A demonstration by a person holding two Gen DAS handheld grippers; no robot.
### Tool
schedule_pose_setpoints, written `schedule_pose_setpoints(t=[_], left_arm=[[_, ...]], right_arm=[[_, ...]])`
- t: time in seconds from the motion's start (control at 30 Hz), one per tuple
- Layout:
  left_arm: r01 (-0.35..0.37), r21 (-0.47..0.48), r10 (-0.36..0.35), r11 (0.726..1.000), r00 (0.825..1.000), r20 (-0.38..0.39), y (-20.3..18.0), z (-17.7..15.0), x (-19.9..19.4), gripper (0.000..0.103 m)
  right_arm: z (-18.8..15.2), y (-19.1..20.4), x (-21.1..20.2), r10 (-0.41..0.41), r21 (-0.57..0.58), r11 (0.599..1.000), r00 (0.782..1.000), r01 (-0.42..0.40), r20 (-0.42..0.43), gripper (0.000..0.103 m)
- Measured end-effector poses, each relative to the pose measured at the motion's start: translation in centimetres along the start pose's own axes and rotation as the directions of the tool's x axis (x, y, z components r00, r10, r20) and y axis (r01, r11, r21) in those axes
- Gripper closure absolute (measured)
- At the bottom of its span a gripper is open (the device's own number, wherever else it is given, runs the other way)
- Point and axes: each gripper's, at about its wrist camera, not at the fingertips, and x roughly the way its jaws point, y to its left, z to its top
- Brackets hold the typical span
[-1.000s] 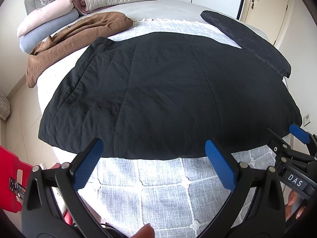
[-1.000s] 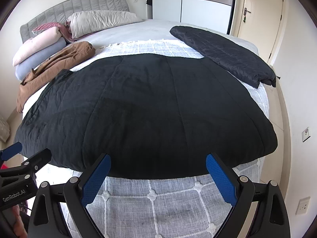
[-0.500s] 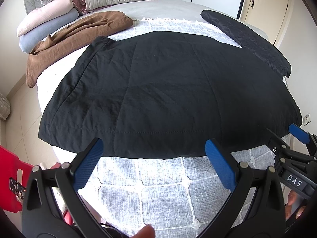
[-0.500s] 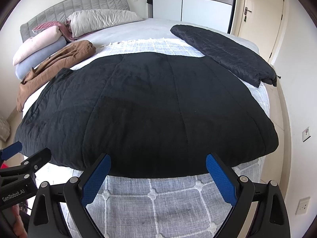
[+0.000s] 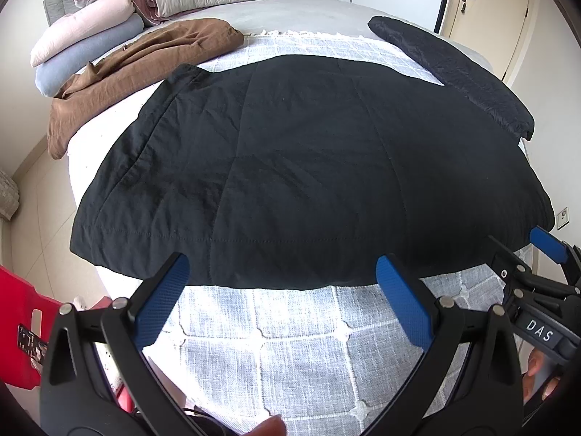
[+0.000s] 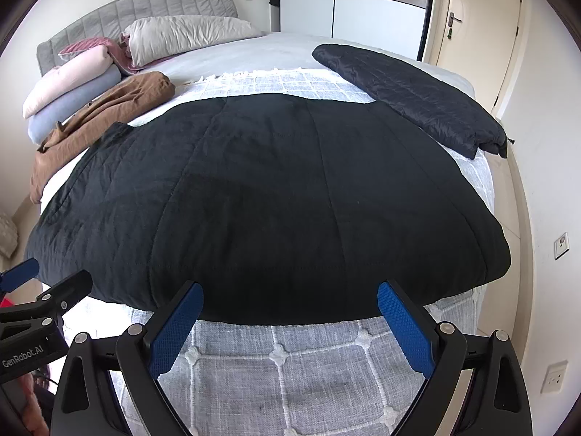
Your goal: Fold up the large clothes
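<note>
A large black quilted garment [image 5: 308,167] [image 6: 276,200] lies spread flat across the bed, its near hem just beyond both sets of blue pads. My left gripper [image 5: 283,287] hovers open over the white checked bedspread [image 5: 290,345] in front of the hem's middle-left, holding nothing. Wide open as well, my right gripper [image 6: 290,312] hangs before the hem's right half, empty. Each gripper shows at the edge of the other's view: the right one [image 5: 537,290] at the far right, the left one [image 6: 32,301] at the far left.
A folded dark quilted jacket [image 6: 410,98] lies at the bed's far right. A brown garment [image 5: 138,69] sits at the left beside rolled pink and blue bedding [image 5: 87,43] and pillows. A red object [image 5: 18,327] stands by the bed's near left. Door and wardrobe behind.
Both grippers have crept slightly toward the garment's near hem; nothing has been taken hold of.
</note>
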Motion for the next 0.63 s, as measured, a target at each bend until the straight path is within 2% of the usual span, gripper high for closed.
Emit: schedule_pose_setpoints(t=[0.63], left_arm=[[-0.004,0.027,0.006,1.000,0.999,-0.049,0.24,-0.16,0.94,0.000]], right_arm=[[-0.34,-0.19,0.29,0.001,-0.007,1.000,1.000,-0.002,-0.020,0.005]])
